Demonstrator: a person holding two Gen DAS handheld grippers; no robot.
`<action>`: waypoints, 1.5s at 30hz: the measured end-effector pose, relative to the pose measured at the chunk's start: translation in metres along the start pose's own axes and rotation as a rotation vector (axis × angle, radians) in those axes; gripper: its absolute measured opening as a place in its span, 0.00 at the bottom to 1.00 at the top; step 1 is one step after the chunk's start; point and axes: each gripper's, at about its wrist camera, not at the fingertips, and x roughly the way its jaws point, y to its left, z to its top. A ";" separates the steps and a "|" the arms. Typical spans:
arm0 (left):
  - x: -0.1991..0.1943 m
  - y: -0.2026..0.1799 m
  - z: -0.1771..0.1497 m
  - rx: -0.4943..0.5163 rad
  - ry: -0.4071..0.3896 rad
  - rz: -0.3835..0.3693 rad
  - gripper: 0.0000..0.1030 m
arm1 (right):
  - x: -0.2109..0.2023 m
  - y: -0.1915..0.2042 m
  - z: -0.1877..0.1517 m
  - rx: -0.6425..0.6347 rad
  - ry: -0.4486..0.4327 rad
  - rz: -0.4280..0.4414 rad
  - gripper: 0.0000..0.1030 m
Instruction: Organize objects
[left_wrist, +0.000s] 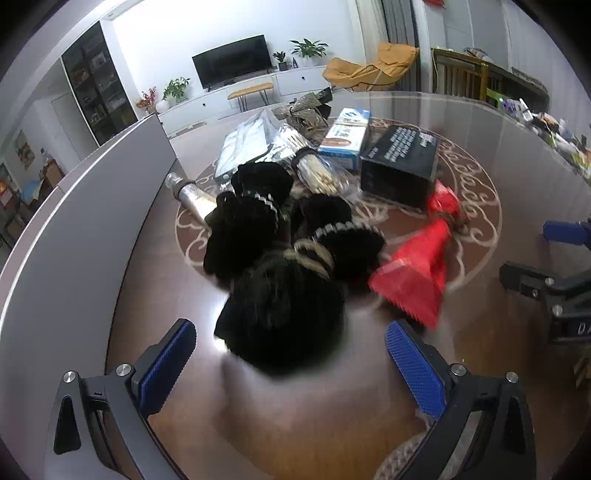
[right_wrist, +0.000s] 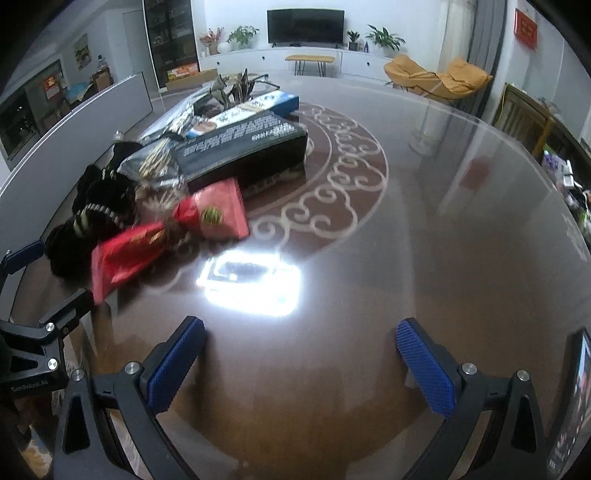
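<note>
The black pouches (left_wrist: 280, 258) lie heaped mid-worktop (left_wrist: 295, 424), a red packet (left_wrist: 413, 273) beside them; they look soft and light, best pinched at the cinched neck. The left gripper (left_wrist: 290, 363) hovers over them, fingers spread and empty, while the right gripper (right_wrist: 301, 363), equally spread, hangs above bare worktop.

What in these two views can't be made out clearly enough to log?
- Black fabric pieces, left wrist view: motion blur; count and kind unclear.
- Red packet, right wrist view: blurred, label unreadable.
- Black box: print too small to read.
- Items behind the blue and white box: hidden by the pile.
- Table: glare washes out a patch.
</note>
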 end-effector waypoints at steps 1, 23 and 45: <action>0.003 0.001 0.003 -0.009 0.004 -0.005 1.00 | 0.001 0.000 0.001 -0.003 -0.012 0.002 1.00; 0.018 0.022 0.004 -0.146 0.049 -0.114 1.00 | 0.003 0.000 0.002 -0.001 -0.022 0.003 1.00; 0.018 0.022 0.004 -0.146 0.048 -0.115 1.00 | 0.003 0.000 0.002 0.001 -0.022 0.003 1.00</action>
